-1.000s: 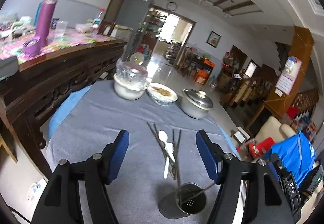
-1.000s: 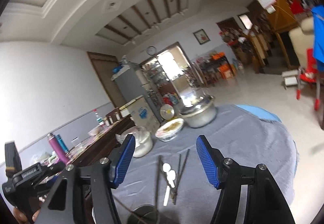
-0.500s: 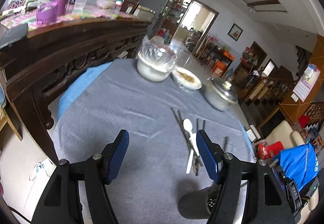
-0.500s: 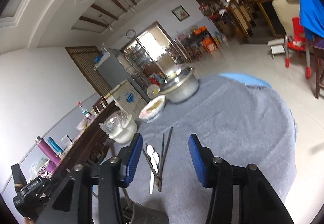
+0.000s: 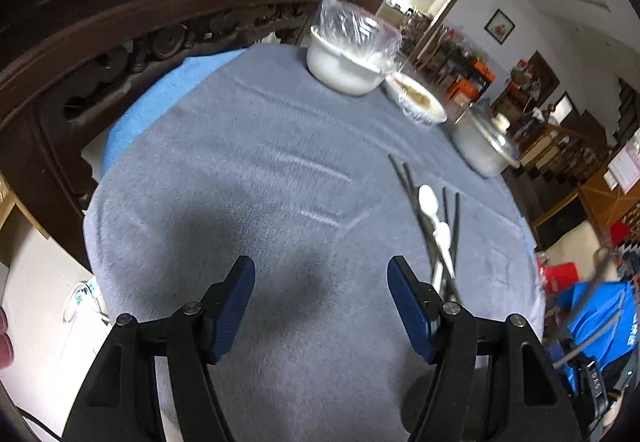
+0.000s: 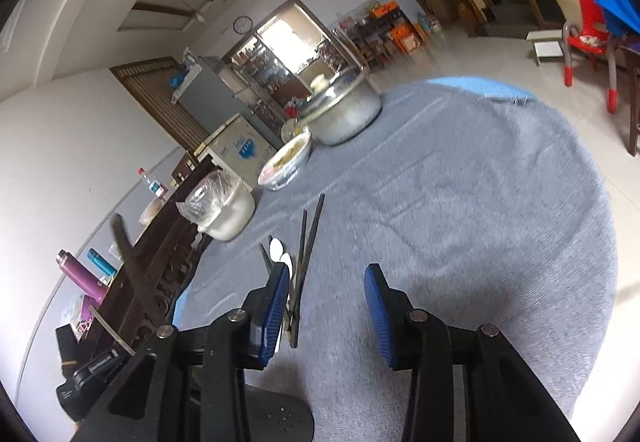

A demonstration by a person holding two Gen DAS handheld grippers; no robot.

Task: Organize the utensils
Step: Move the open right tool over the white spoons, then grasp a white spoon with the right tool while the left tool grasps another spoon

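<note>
Two white spoons [image 5: 434,218] and several dark chopsticks [image 5: 408,182] lie bundled on the grey tablecloth [image 5: 248,178] in the left wrist view, long axes running from about 11 o'clock down to 5 o'clock, their near ends hidden behind the right finger of the left gripper [image 5: 321,296], which tilts down over bare cloth with jaws spread and empty; a wrapped white bowl [image 5: 344,66], a covered dish [image 5: 420,102] and a lidded pot [image 5: 484,146] stand beyond at 12 to 2 o'clock. In the right wrist view, the chopsticks [image 6: 310,238] point toward 12 to 1 o'clock with the spoons [image 6: 280,252] just left of them, near ends beside the left finger of the right gripper [image 6: 327,312], whose jaws have just been closing with only cloth between them; a perforated dark holder [image 6: 280,418] sits at 6 o'clock, and the same pot [image 6: 344,110], dish [image 6: 286,162] and bowl [image 6: 224,210] line the far edge from 12 to 10 o'clock.
</note>
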